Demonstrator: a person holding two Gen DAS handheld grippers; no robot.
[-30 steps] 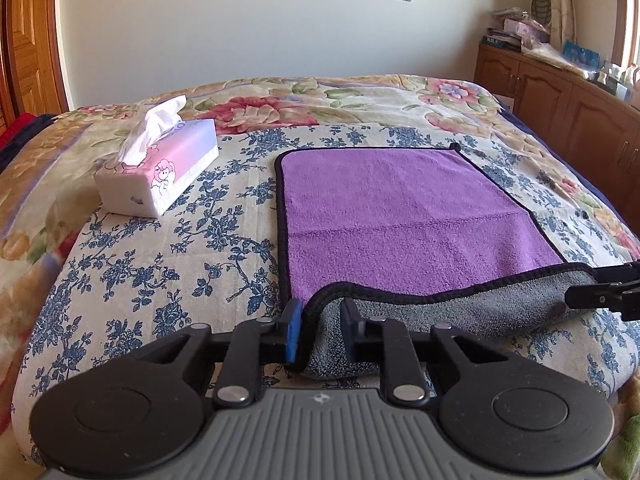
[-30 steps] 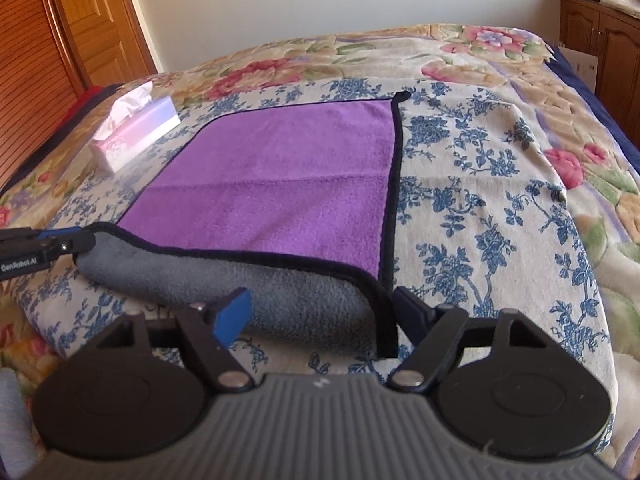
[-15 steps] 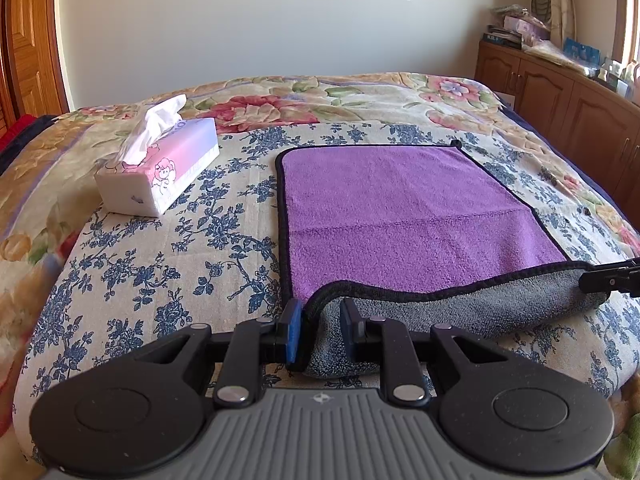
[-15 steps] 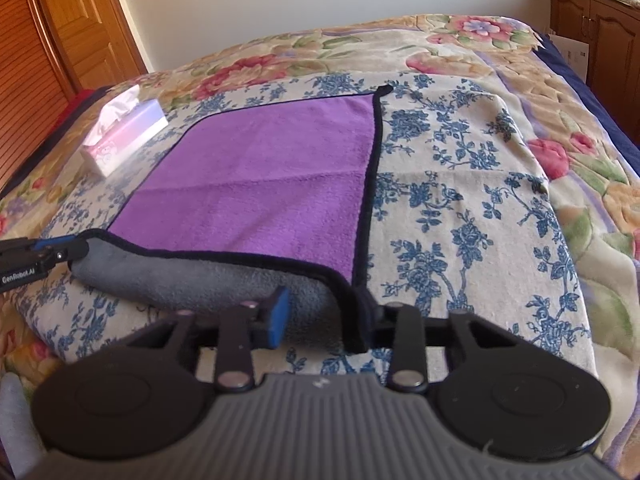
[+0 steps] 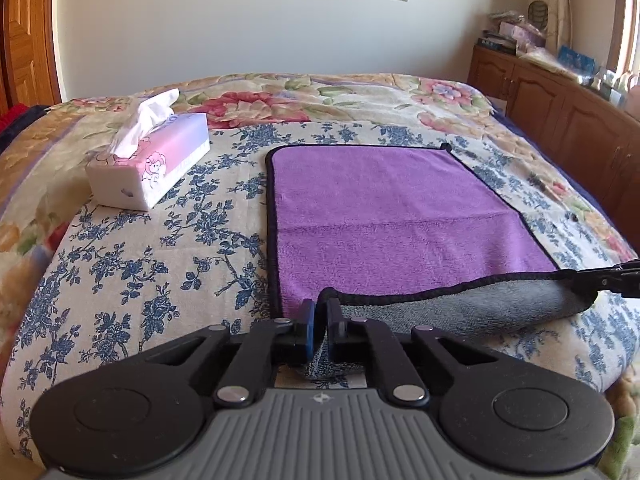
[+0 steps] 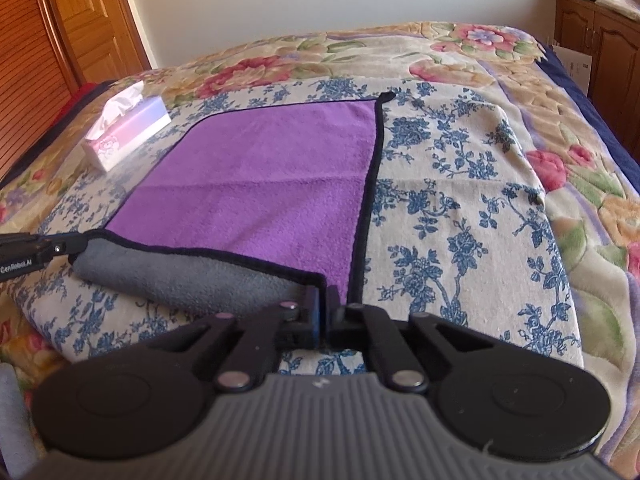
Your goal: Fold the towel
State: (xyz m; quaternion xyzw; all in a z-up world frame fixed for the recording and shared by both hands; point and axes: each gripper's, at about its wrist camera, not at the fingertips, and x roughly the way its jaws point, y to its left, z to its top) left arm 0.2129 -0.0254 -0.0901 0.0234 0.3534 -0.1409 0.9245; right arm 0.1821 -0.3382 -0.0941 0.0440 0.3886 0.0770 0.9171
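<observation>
Lying spread on the bed [image 5: 132, 248], the towel [image 5: 384, 216] shows its purple face upward, edged all round in black. Its near edge is lifted and rolled back, so the grey underside [image 5: 472, 308] faces up in a long soft band along the front.

The left gripper [image 5: 321, 312] has its fingers pressed together on the towel's near left corner; a pinch of grey cloth sits between the blue pad and the black one, and a little of it hangs below them. The right gripper [image 6: 323, 300] is likewise clamped on the near right corner, its fingers drawn close with the black hem caught between them. Each gripper also shows in the other's view: the right gripper's black tip reaches in from the right edge of the left wrist view and meets the towel's corner, and the left gripper's tip comes in from the left edge of the right wrist view, touching the rolled grey end [image 6: 168, 272].

Under the towel lies a bed cover with blue flowers on cream; beyond it the cover turns to large red and pink blooms. A tissue box [image 5: 150, 170], pink and white, stands to the left of the towel, well apart from it, with a tissue sticking out of its top. Wooden cabinets [image 5: 560, 100] run along the right wall, and a wooden door [image 6: 80, 28] stands at the left.
</observation>
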